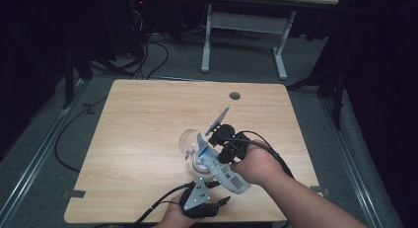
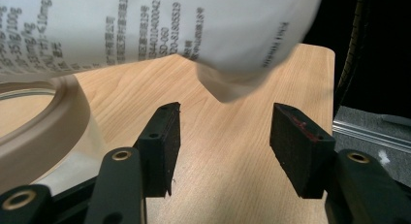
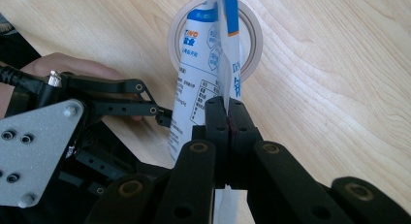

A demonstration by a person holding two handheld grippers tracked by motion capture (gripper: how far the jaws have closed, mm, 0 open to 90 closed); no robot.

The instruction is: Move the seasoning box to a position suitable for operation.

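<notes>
A white and blue printed packet (image 1: 217,166) hangs slanted over a clear round jar (image 1: 187,141) near the table's front middle. My right gripper (image 1: 217,146) is shut on the packet's edge; in the right gripper view its jaws (image 3: 227,105) pinch the packet (image 3: 198,73) above the jar's pale rim (image 3: 254,40). My left gripper (image 1: 219,192) stands just in front of the jar, below the packet's lower end. Its jaws (image 2: 225,136) are open with only bare wood between them. The packet (image 2: 145,25) hangs above them and the jar rim (image 2: 43,132) curves at their left.
The wooden table (image 1: 148,119) has a round cable hole (image 1: 234,95) near its far edge. Behind it stand the white legs of another desk (image 1: 207,40), with cables on the floor (image 1: 148,55). The left gripper's grey plate (image 3: 34,151) sits close beside the right jaws.
</notes>
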